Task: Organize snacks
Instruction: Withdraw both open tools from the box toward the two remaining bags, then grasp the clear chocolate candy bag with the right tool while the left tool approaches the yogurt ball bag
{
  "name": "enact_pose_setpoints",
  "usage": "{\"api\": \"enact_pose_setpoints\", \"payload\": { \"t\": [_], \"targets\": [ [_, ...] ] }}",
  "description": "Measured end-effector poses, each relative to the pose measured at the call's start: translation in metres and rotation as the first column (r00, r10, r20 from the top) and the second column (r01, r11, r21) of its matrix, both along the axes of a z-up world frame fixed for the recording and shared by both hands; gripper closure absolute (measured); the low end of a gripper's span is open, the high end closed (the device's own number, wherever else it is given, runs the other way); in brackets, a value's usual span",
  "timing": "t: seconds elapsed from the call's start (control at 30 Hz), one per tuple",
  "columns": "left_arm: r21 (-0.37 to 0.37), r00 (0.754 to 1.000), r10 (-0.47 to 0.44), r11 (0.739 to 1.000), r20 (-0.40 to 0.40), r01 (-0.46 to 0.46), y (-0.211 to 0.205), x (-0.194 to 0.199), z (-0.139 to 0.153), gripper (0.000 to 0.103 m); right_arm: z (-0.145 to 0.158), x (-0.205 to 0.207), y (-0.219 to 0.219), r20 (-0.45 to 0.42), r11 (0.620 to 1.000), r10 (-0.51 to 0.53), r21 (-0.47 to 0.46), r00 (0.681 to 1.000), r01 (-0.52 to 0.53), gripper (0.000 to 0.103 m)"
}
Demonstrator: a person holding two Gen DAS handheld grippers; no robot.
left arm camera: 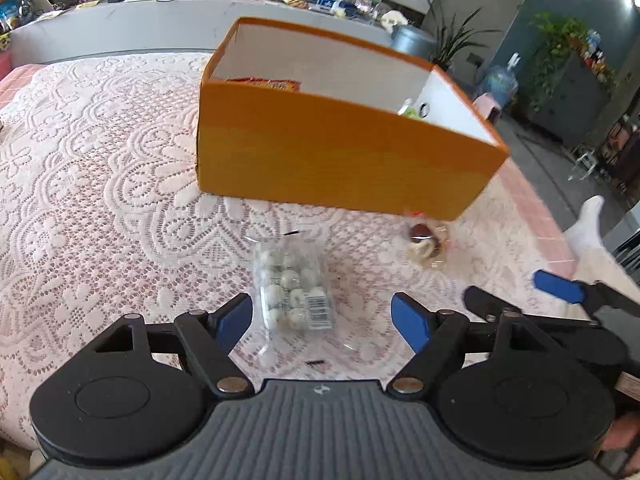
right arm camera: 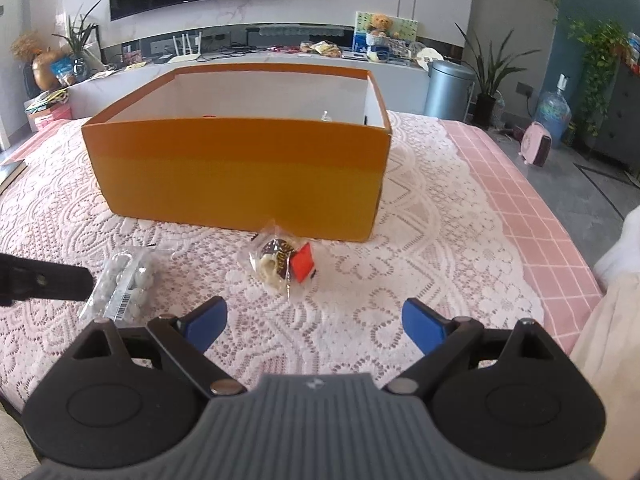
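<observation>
Both grippers, left (left arm camera: 322, 320) and right (right arm camera: 315, 326), were wide open, holding nothing. The left should drop straight over the ball bag (left arm camera: 291, 294) (it looked slippery), squeeze gently, then lift it into the box (left arm camera: 340, 160).

No words or numbers can be read. A barcode sticker (left arm camera: 318, 307) sits on the clear bag of white balls (left arm camera: 290, 292), but its digits are too small and blurred.

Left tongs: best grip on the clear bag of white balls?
Come from above and pinch across the narrow width of the clear bag at its middle. It lies flat on the lace cloth, long axis pointing away between the open left tongs, clear of the orange box.
</observation>
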State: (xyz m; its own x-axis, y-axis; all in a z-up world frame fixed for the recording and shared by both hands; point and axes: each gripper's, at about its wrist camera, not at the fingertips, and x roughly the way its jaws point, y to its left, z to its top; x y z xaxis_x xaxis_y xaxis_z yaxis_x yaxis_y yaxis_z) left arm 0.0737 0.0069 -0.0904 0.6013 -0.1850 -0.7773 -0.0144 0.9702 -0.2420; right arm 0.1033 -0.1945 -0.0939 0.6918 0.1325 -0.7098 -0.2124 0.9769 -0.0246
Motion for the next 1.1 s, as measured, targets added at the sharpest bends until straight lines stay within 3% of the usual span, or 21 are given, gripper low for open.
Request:
{"api": "enact_pose_setpoints", "payload": {
  "t": [0.1, 0.27, 0.73, 0.8, 0.93, 1.1],
  "targets": [
    [0.047, 0.999, 0.020, 0.999, -0.031, -0.019, 0.000, 0.013, -0.013, 0.010, -0.006, 0.002, 0.002, 0.005, 1.000, 0.016, -0.010, 1.000, -0.016, 0.011],
    [0.053, 0.997, 0.030, 0.998, -0.077, -0.026, -0.001, 0.027, -0.034, 0.010, -0.016, 0.007, 0.008, -0.012, 0.999, 0.038, -0.021, 0.999, -0.038, 0.011],
    [0.214, 0.997, -0.060, 0.974, -0.051, 0.069, -0.024, 0.035, -0.049, 0.006, -0.027, 0.018, 0.024, 0.086, 0.991, 0.109, -0.083, 0.990, -0.102, 0.011],
    [0.229, 0.995, -0.086, 0.969, -0.044, 0.094, -0.026, 0.034, -0.050, 0.008, -0.028, 0.021, 0.025, 0.092, 0.991, 0.107, -0.089, 0.990, -0.099, 0.011],
    [0.231, 0.994, -0.108, 0.967, -0.023, 0.110, -0.026, 0.032, -0.048, 0.027, -0.032, 0.025, 0.025, 0.092, 0.992, 0.094, -0.089, 0.991, -0.086, 0.011],
    [0.222, 0.992, -0.124, 0.967, -0.004, 0.122, -0.024, 0.029, -0.046, 0.032, -0.035, 0.026, 0.030, 0.094, 0.989, 0.112, -0.106, 0.989, -0.101, 0.011]
  ]
}}
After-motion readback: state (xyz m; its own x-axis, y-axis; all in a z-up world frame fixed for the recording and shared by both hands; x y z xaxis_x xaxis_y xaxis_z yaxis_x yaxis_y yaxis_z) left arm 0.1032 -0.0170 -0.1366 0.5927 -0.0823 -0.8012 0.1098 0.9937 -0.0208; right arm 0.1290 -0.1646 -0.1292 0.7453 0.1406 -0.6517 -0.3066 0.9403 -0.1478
